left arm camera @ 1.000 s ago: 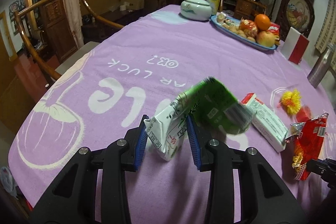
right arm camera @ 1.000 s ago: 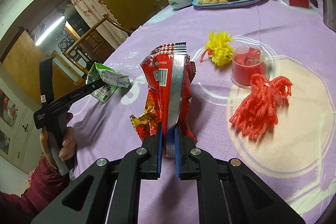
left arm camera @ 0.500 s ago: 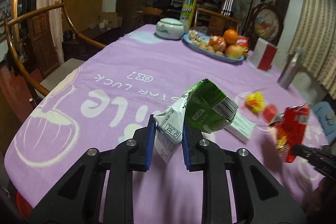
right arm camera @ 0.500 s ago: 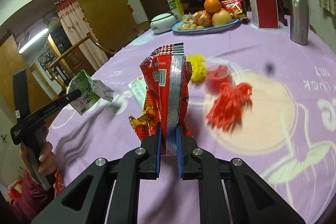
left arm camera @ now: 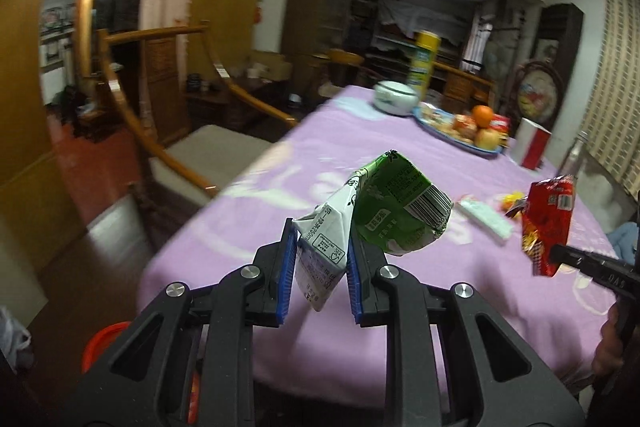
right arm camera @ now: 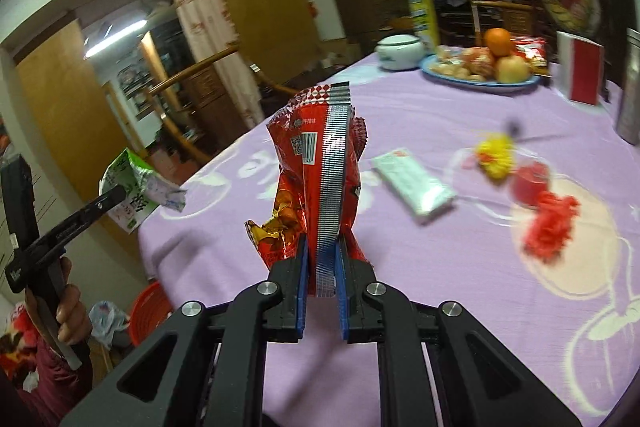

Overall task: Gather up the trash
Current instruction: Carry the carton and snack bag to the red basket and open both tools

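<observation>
My left gripper (left arm camera: 322,265) is shut on a crumpled green and white carton (left arm camera: 384,211), held in the air above the near edge of the purple tablecloth (left arm camera: 360,143). My right gripper (right arm camera: 322,273) is shut on a red snack wrapper (right arm camera: 316,163), held upright above the table. The wrapper also shows in the left wrist view (left arm camera: 548,223), and the carton in the right wrist view (right arm camera: 134,193). A white packet (right arm camera: 412,181), a yellow pom-pom (right arm camera: 496,155), a red cup (right arm camera: 530,181) and a red shredded clump (right arm camera: 550,227) lie on the cloth.
A red bin (right arm camera: 150,319) stands on the floor below the table's near edge, also in the left wrist view (left arm camera: 102,343). A fruit plate (right arm camera: 480,77), white jar (right arm camera: 398,53), yellow can (right arm camera: 420,7), red and white box (right arm camera: 580,73) stand far back. A wooden chair (left arm camera: 180,147) is at the left.
Both grippers have drawn back from the table towards its near edge, keeping hold of the carton and the wrapper. The floor and red bin have come into view.
</observation>
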Tool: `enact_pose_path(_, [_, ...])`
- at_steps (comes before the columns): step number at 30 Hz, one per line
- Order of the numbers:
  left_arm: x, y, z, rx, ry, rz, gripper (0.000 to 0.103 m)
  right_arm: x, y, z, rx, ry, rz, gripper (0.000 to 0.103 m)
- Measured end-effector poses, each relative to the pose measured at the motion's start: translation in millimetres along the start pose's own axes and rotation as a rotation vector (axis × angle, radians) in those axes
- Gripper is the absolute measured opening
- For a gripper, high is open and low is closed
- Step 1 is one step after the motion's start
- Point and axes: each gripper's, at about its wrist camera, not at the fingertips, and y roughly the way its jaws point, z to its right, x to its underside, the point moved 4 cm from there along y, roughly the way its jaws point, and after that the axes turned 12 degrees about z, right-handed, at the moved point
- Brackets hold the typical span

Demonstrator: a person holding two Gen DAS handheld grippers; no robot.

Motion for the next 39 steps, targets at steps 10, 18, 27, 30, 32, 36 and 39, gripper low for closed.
enact_pose_path(10, [27.6, -31.0, -116.5, -0.139, -0.115, -0.029, 0.024, 14.4, 44.9, -106.2, -0.125, -0.116, -0.114, 0.014])
enact_pose_path(18, [77.1, -26.8, -185.8, -0.234, -0.123, -0.164, 0.024, 38.2, 92.5, -197.5, -0.250, -0.206, -0.248, 0.014])
enact_pose_path(27, [148.9, -26.8, -254.5, -0.318, -0.225, -0.347, 0.039, 82.7, 136.7, -289.5, -0.352, -0.322, -0.404, 0.013])
enact_pose_path(30, [152.6, -38.2, -267.2, -0.369, -0.221, -0.327, 0.067, 91.1, 147.4, -311.5, -0.378, -0.344, -0.435, 0.012])
enact_pose_path(32, [148.6, -45.3, -274.6, -0.401, -0.214, -0.301, 0.071, 99.1, 150.6, -325.9, -0.390, -0.361, -0.449, 0.012])
enact_pose_path(36, [143.0, -55.3, -289.0, -0.428, -0.255, -0.273, 0.076, 114.7, 157.1, -353.2, -0.432, -0.398, -0.491, 0.012])
enact_pose_path(39, [142.6, -62.9, -302.2, -0.461, -0.275, -0.264, 0.078, 125.8, 166.7, -366.9, -0.454, -0.425, -0.525, 0.012])
